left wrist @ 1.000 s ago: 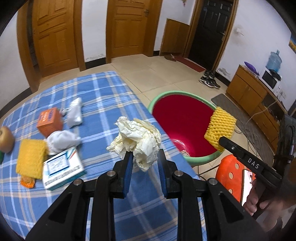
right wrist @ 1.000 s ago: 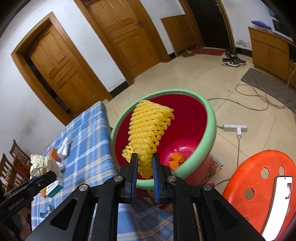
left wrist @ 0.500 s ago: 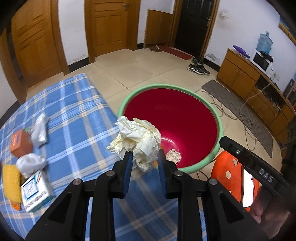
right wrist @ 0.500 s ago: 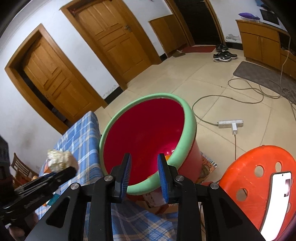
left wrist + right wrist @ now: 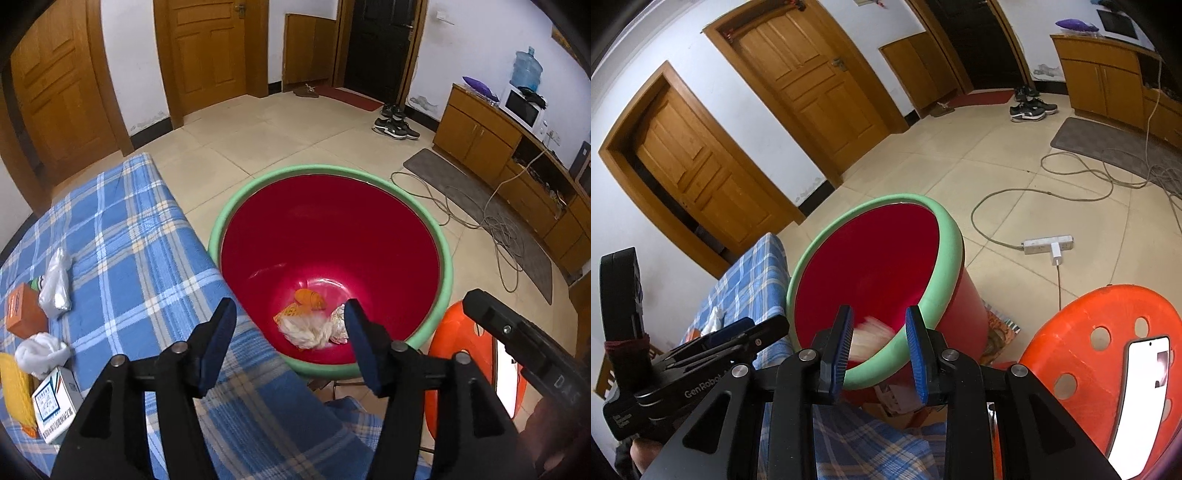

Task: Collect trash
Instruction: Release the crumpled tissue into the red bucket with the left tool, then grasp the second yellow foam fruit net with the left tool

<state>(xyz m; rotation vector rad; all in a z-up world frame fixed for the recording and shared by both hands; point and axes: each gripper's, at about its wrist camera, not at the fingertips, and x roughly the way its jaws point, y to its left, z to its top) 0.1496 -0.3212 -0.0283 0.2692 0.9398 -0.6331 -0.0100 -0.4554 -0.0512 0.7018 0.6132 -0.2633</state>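
We see a big room with a pale tiled floor (image 5: 280,136) and white walls. Far off stand brown wooden doors (image 5: 210,48) and one dark door (image 5: 380,44). On the right a long wooden cabinet (image 5: 487,136) runs along the wall, with a white microwave (image 5: 522,109) and a blue water bottle (image 5: 526,72) on top. A grey mat (image 5: 476,206) lies in front of it, with a long cable (image 5: 506,236) curled over it. A pair of dark shoes (image 5: 395,125) sits near the dark door. A white power strip (image 5: 1049,245) lies on the floor.

On the left, near us, is a table with a blue checked cloth (image 5: 122,236). Just beside its right edge stands a red bucket with a green rim (image 5: 447,258). An orange stool (image 5: 1108,325) stands to the right of the bucket, with a phone (image 5: 1141,398) on it.

On the cloth's left side lie an orange box (image 5: 22,312), a clear plastic bag (image 5: 55,280), a white wad (image 5: 40,350), a yellow foam net (image 5: 13,391) and a small white box (image 5: 55,404).

The crumpled paper (image 5: 306,330) lies at the bottom of the bucket with some orange bits (image 5: 310,299).

Our left gripper (image 5: 290,339) hangs over the bucket. Its jaws have just been opening; they stand wide apart and hold nothing. Our right gripper (image 5: 879,343) is a little open and holds nothing too.
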